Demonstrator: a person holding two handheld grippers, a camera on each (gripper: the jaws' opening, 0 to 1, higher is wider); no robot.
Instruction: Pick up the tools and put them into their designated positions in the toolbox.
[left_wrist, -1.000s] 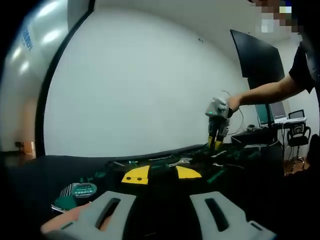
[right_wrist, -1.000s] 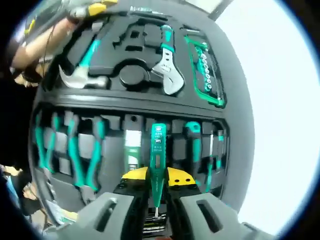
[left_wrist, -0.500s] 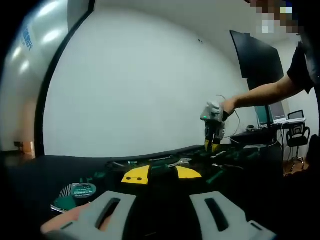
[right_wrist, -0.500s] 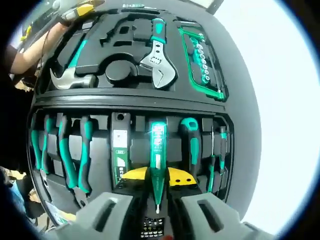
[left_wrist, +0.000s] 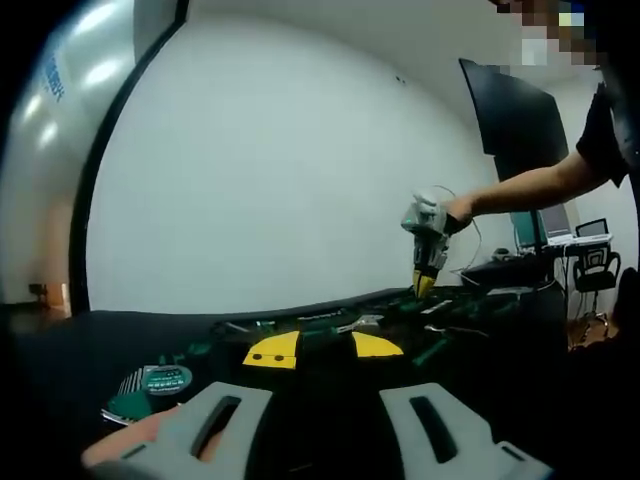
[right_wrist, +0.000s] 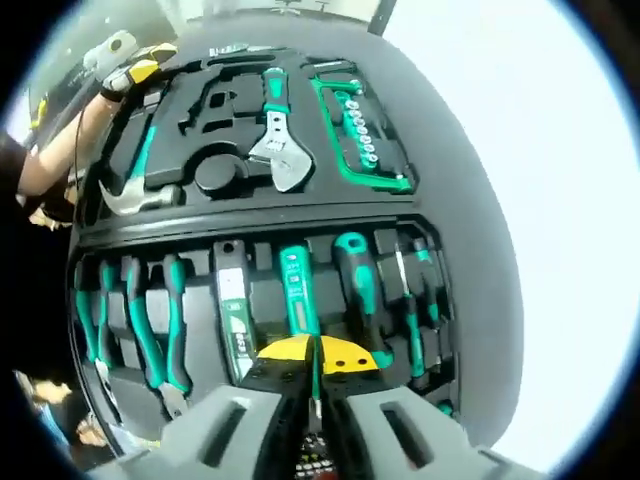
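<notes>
Right tongs (right_wrist: 312, 400) are closed on a slim green pen-shaped voltage tester (right_wrist: 296, 300), held over its slot in the open black moulded toolbox (right_wrist: 470, 300). Left tongs (left_wrist: 325, 425) stand apart, empty, above the dark worktop (left_wrist: 60, 350).

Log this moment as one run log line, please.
right gripper: shut on green test pen | over slot in black toolbox | left gripper: open, idle over dark table
</notes>
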